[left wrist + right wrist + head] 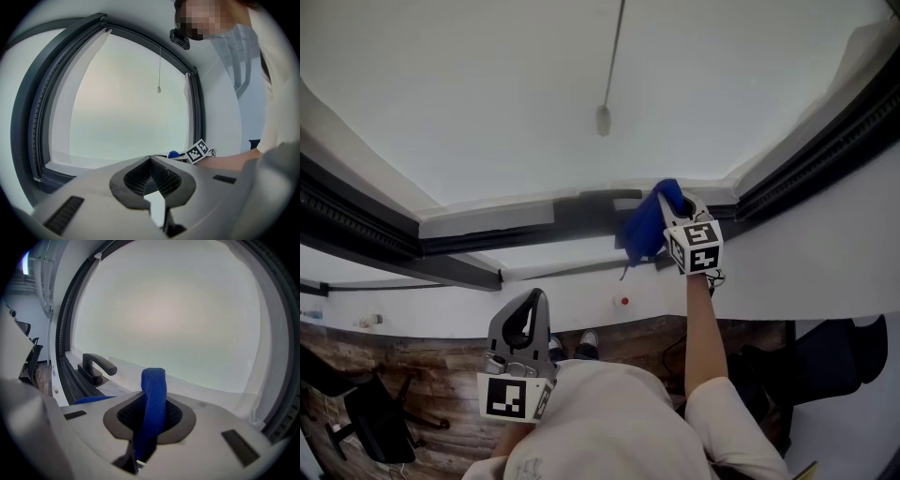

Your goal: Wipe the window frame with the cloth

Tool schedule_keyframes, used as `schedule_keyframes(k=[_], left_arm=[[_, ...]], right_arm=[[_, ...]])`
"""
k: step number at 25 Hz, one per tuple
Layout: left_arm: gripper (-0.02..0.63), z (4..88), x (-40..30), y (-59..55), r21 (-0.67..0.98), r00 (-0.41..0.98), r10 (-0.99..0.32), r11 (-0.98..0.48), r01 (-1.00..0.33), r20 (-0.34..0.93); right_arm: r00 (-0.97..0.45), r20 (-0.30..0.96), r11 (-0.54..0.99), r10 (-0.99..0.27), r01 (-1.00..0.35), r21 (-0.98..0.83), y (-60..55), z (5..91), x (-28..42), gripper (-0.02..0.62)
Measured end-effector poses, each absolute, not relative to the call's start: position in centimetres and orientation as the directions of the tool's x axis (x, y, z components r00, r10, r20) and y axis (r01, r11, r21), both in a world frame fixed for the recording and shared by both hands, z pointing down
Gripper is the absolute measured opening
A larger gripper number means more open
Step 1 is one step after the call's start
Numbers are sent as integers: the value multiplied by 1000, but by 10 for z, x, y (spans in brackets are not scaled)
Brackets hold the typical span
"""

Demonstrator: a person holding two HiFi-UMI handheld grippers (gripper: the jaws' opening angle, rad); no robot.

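A blue cloth (649, 225) is clamped in my right gripper (680, 208), which is shut on it and held up against the lower rail of the window frame (581, 217). In the right gripper view a folded strip of the blue cloth (152, 401) stands up between the jaws, close to the black window handle (96, 367). My left gripper (532, 302) hangs low near my body, away from the frame, its jaws shut with nothing in them. From the left gripper view the blue cloth (173, 153) shows far off as a small patch.
The frosted pane (581, 84) fills the frame, with a pull cord (604, 117) hanging before it. Dark frame rails run at left (356, 234) and right (825, 150). Below are a white wall, wood floor (431, 375) and an office chair (375, 422).
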State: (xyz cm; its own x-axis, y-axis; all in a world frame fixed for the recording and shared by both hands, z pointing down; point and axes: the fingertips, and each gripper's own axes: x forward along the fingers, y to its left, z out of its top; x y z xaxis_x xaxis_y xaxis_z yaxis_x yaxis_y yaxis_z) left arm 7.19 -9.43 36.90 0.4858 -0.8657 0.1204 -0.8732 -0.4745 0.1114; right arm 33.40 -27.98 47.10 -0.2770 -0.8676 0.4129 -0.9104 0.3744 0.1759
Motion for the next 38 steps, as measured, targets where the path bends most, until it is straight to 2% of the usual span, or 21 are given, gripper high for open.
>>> schedule_keyframes(k=[3, 8, 22, 38], left_arm=[[9, 367, 79, -95, 109, 490, -864, -479, -871, 118], [9, 368, 89, -96, 107, 496, -860, -485, -868, 119], [9, 364, 109, -96, 97, 524, -845, -515, -852, 108], [9, 360, 100, -82, 94, 518, -850, -510, -855, 98]], right_arm=[[-259, 420, 363, -870, -912, 189, -280, 469, 343, 60], [-148, 437, 264, -887, -940, 218, -279, 469, 398, 60], [-22, 450, 144, -893, -960, 240, -282, 470, 483, 60], [56, 418, 59, -907, -965, 257, -276, 459, 477, 60]])
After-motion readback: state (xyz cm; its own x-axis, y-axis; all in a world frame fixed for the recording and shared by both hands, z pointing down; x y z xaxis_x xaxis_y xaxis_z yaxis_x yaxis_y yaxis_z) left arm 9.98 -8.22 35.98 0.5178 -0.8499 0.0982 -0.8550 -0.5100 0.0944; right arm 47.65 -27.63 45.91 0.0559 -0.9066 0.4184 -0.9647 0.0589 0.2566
